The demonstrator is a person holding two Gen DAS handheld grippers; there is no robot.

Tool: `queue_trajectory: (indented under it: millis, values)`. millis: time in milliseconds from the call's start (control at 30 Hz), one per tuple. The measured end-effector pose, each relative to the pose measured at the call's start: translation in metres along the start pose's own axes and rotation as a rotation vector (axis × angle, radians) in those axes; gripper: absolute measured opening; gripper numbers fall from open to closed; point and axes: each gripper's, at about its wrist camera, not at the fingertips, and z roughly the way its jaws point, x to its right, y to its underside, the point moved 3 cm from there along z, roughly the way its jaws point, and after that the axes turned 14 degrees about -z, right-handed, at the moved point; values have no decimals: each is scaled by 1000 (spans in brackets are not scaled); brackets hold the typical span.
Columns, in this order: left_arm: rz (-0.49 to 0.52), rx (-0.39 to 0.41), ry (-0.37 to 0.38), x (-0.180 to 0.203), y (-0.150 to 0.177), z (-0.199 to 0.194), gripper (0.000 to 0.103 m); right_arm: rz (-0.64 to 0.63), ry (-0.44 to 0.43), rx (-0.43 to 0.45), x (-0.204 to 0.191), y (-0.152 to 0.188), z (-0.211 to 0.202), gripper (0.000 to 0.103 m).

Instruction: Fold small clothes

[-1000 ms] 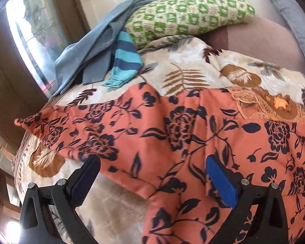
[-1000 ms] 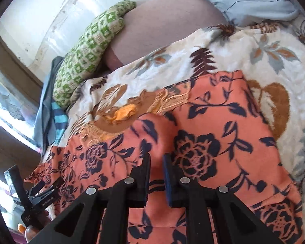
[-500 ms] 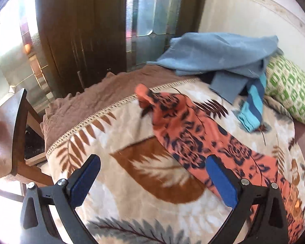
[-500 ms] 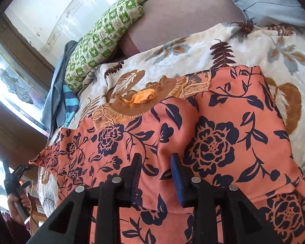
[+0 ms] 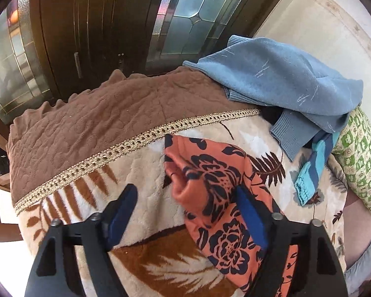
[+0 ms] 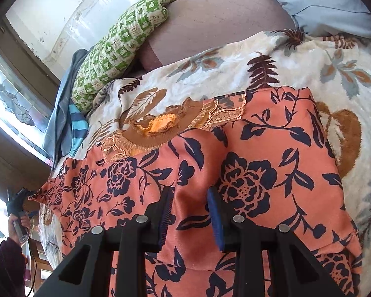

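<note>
Orange fabric printed with dark navy flowers, one garment (image 6: 247, 173), lay spread across the leaf-patterned blanket (image 5: 146, 212) on the bed. Its long axis ran sideways across the right wrist view, from the broad body under the right claw (image 6: 190, 212) out to the sleeve tip at the far left edge. That sleeve end (image 5: 185, 173) lay bunched, its cuff mouth gaping, straight ahead of the left claw (image 5: 188, 210) and leaning toward its right-hand finger. The left claw was released, fingers spread wide, with nothing between them but blanket and the sleeve lying beneath. The right claw stood partly parted, hovering low over the garment's middle; whether its pads pinched a ridge of cloth I could not tell (a fold rose between them). The left claw was plainly the nearer one to the sleeve, so the sleeve fold looked to be its job: close on the cuff and carry it inward along that long axis.

Counted: one orange garment, one blue sweater (image 5: 284, 81), one teal-striped piece (image 5: 314, 168), one green-checked pillow (image 6: 121, 47), two claws.
</note>
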Motion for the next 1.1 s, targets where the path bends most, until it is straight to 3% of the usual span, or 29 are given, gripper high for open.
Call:
queue_trajectory:
  millis: [67,133,200,333,533,667,867,1100]
  values:
    - [21,-18,0,7,-2,6,55,2,4,0,1,1,0,32]
    - [35,-29,12,13,-2,9,27,3,9,0,2,1,1,32]
    - [48,-29,27,18,1,6,13,5,12,2,3,0,1,32]
    - [120,22,65,34,12,-18,8,12,9,20,5,-1,-4,32]
    - [367,50,196,104,68,-82,7,58,7,87,16,-4,-24,32]
    - [569,29,272,165,140,-123,7,136,6,138,36,-4,-42,32]
    - [856,-31,377,250,289,-162,7,247,15,210,74,-1,-72,32]
    - [1036,-259,452,311,475,-159,7,400,0,313,122,1,-110,32]
